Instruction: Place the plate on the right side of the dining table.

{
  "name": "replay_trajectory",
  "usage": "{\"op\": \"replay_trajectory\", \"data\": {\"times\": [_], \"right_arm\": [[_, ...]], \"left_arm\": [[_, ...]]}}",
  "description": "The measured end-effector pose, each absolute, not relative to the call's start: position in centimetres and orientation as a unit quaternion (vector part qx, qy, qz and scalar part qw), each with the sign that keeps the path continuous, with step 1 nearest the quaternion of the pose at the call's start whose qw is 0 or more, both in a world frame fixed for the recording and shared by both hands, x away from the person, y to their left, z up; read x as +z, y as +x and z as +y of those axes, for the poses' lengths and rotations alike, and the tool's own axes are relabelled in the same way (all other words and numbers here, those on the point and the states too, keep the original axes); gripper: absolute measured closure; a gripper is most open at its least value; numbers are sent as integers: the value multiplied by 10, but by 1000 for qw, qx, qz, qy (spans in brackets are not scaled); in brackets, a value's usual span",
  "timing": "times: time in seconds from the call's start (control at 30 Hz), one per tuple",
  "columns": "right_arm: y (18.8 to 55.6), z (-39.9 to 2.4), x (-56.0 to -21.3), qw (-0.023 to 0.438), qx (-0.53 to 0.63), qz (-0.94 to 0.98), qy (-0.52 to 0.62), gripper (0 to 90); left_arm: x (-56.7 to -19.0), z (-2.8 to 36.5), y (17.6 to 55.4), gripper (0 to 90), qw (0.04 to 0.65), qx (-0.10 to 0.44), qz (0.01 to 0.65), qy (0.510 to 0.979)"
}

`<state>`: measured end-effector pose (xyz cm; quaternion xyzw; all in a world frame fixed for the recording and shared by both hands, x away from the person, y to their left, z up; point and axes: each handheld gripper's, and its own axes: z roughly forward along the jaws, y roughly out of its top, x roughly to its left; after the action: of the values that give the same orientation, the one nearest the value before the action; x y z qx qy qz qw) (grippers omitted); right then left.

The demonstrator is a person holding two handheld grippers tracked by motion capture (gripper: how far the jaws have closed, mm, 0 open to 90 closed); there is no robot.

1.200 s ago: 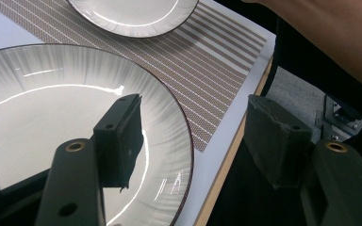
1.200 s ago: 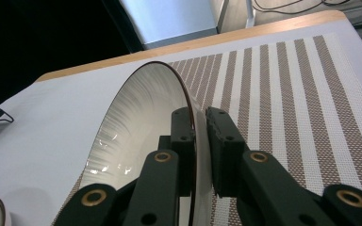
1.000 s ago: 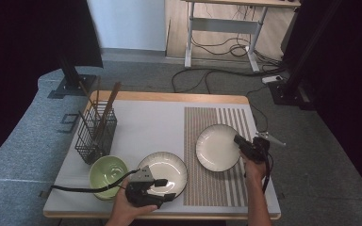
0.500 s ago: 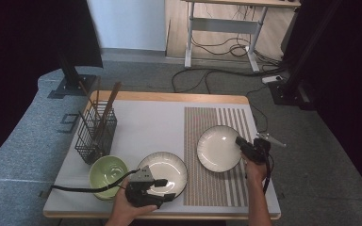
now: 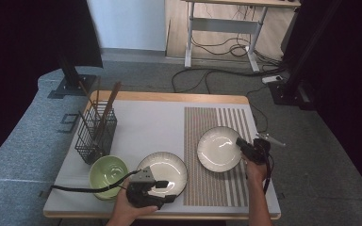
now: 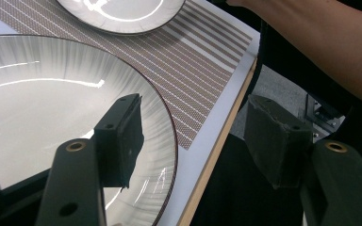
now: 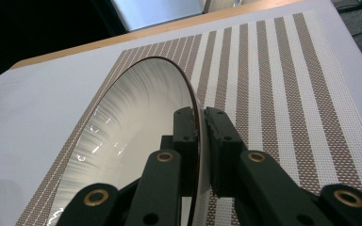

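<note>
Plates on table, one gripper per plate.
High view: wooden-edged table [image 5: 169, 98] with white top, brown-striped placemat [image 5: 217, 183] on its right half, grey carpet and desk cables beyond. Right gripper [image 5: 248, 149] clamps right rim of far plate [image 5: 217, 148] on the mat; left gripper [image 5: 147, 184] at near plate [image 5: 162, 170], green bowl [image 5: 107, 173] and wire utensil basket [image 5: 94, 134] to the left.
Left gripper view: jaws spread wide, near plate's [image 6: 42, 108] rim between them, pads not pressing.
Right gripper view: pads pinch the far plate's [image 7: 136, 122] rim; plate tilted on mat [image 7: 283, 84].
</note>
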<state>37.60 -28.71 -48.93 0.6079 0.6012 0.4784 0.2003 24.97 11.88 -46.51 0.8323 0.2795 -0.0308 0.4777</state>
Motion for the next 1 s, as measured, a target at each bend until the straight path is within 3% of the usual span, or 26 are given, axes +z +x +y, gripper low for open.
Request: {"op": "replay_trajectory", "data": {"times": [1.0], "right_arm": [[380, -305, -506, 190, 420, 644, 611, 802]], "left_arm": [[-463, 120, 249, 380, 475, -28, 279, 834]]}}
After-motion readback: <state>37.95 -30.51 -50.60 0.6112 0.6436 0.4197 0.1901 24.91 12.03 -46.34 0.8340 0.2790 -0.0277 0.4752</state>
